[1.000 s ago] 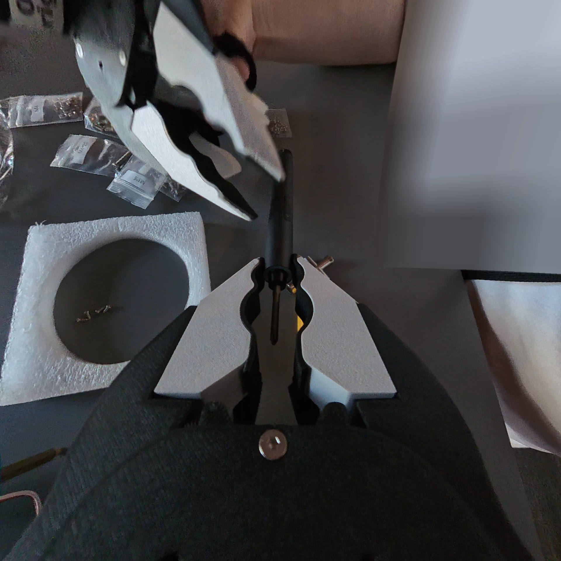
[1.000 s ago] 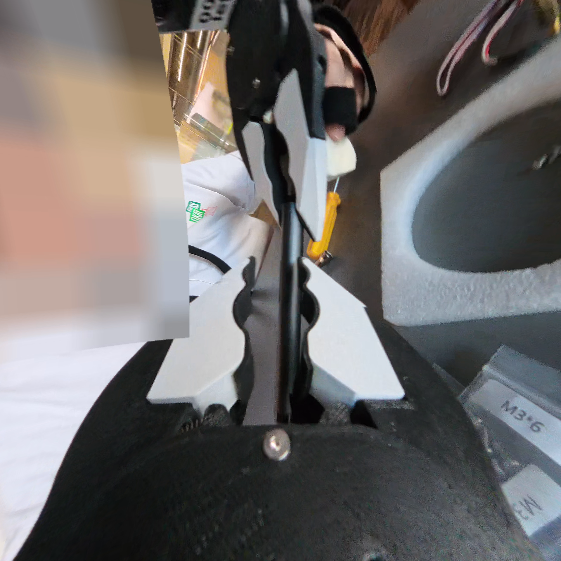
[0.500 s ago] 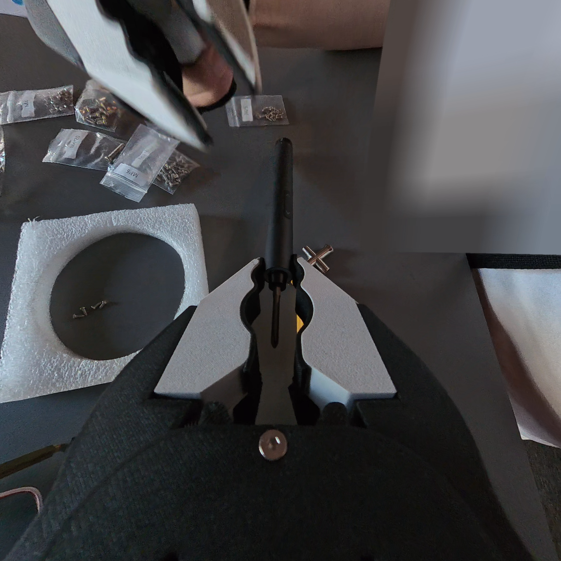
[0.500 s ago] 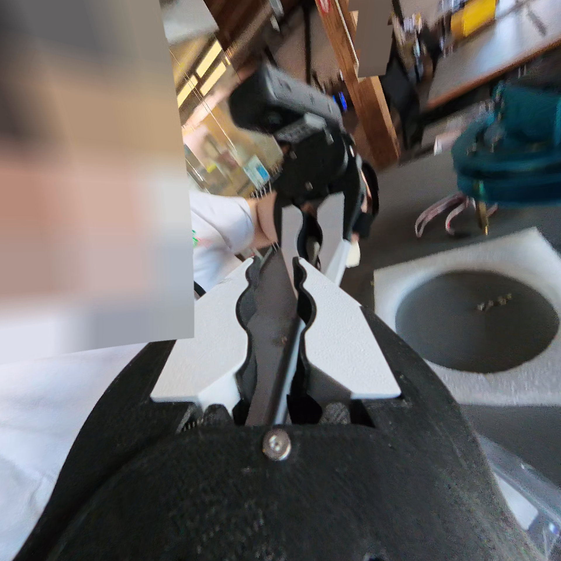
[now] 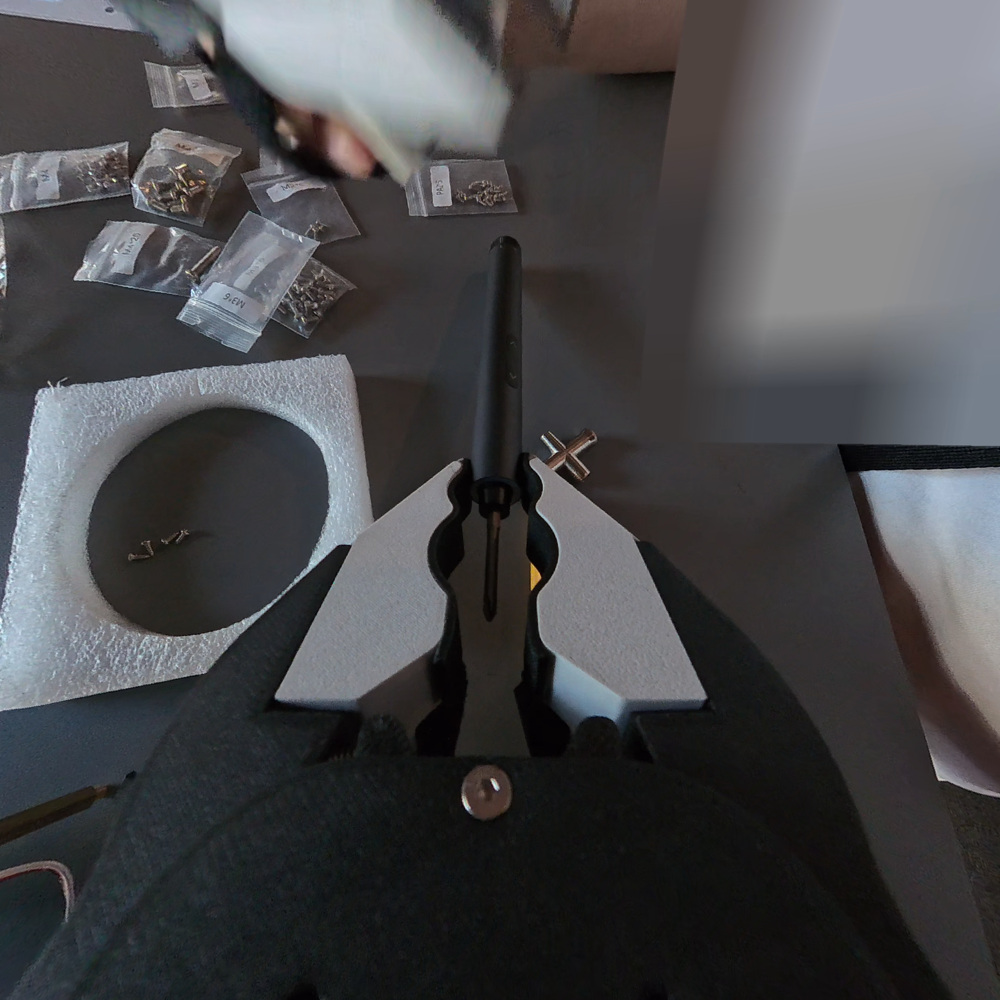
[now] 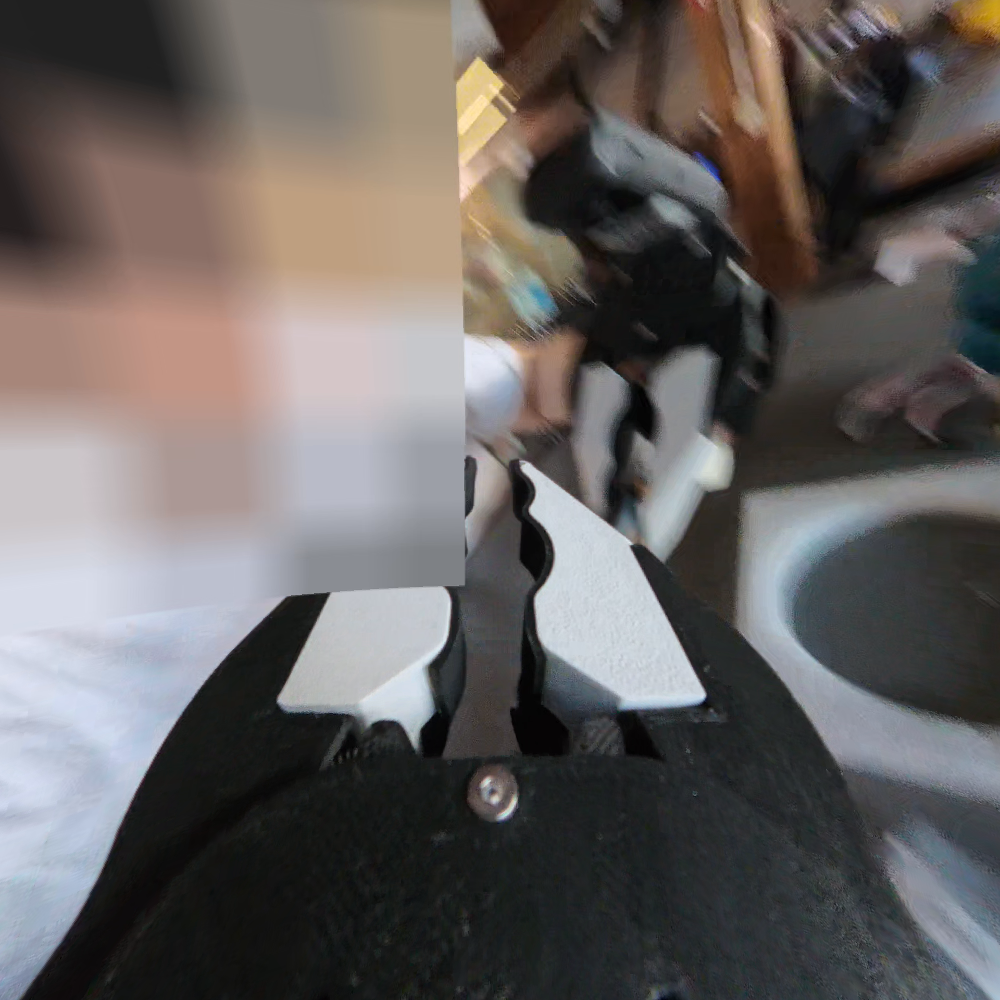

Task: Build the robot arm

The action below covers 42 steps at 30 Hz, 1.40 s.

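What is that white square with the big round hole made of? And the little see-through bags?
The white square looks like soft packing foam: its surface is bumpy and matte, with rough cut edges. The little bags look like thin clear plastic, shiny and crinkled, so the small metal screws show through.

white labels on screw bags, writing withheld

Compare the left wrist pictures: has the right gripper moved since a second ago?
Yes. The right gripper has let go of the black screwdriver and moved away toward the screw bags; now only the left gripper holds it.
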Available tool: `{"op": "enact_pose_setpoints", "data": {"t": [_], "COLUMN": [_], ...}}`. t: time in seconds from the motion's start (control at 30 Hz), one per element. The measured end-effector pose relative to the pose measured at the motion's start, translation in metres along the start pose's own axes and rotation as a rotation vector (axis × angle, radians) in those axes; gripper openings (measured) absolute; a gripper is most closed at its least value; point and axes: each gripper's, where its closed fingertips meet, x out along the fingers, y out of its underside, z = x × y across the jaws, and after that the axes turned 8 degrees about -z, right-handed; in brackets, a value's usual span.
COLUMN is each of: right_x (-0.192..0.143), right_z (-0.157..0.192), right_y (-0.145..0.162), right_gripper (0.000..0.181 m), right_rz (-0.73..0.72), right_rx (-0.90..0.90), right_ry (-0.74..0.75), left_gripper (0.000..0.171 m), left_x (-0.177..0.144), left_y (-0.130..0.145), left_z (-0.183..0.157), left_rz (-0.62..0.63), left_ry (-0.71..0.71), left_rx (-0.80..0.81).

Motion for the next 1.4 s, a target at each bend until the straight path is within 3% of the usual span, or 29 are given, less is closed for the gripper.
{"op": "enact_pose_setpoints", "data": {"t": [0.03,0.13,0.27,0.8,0.87,0.93,1.03,1.13,1.27,1.4], "right_x": [-0.002,-0.001,-0.001,0.001,-0.001,-0.003,-0.004,-0.007,-0.016,-0.026], "right_z": [-0.021,-0.035,-0.05,-0.049,-0.055,-0.058,-0.059,-0.061,-0.068,-0.072], "right_y": [0.016,0.042,0.067,0.074,0.077,0.082,0.084,0.084,0.083,0.082], "right_gripper": [0.021,0.029,0.025,0.015,0.015,0.015,0.015,0.015,0.015,0.015], "right_rz": [0.095,0.218,0.343,0.323,0.338,0.352,0.358,0.364,0.349,0.322], "right_rx": [-0.04,0.009,0.104,0.249,0.243,0.242,0.248,0.231,0.244,0.259], "right_ry": [0.123,0.192,0.261,0.201,0.235,0.251,0.26,0.289,0.35,0.419], "left_gripper": [0.016,0.016,0.016,0.016,0.036,0.04,0.033,0.025,0.01,0.009], "left_x": [0.0,0.0,-0.001,0.0,-0.008,-0.023,-0.049,-0.064,-0.056,-0.047], "left_y": [0.0,-0.001,-0.002,0.002,0.007,0.005,0.003,0.027,0.046,0.044], "left_z": [0.0,-0.001,-0.001,-0.002,0.0,0.005,0.017,0.033,0.035,0.037], "left_rz": [0.001,-0.002,-0.001,0.013,0.055,0.046,0.021,0.127,0.196,0.158], "left_ry": [-0.001,-0.005,-0.012,0.0,-0.007,-0.047,-0.163,-0.284,-0.25,-0.215], "left_rx": [0.002,0.014,0.027,0.017,-0.033,-0.07,-0.115,-0.079,0.024,0.049]}}
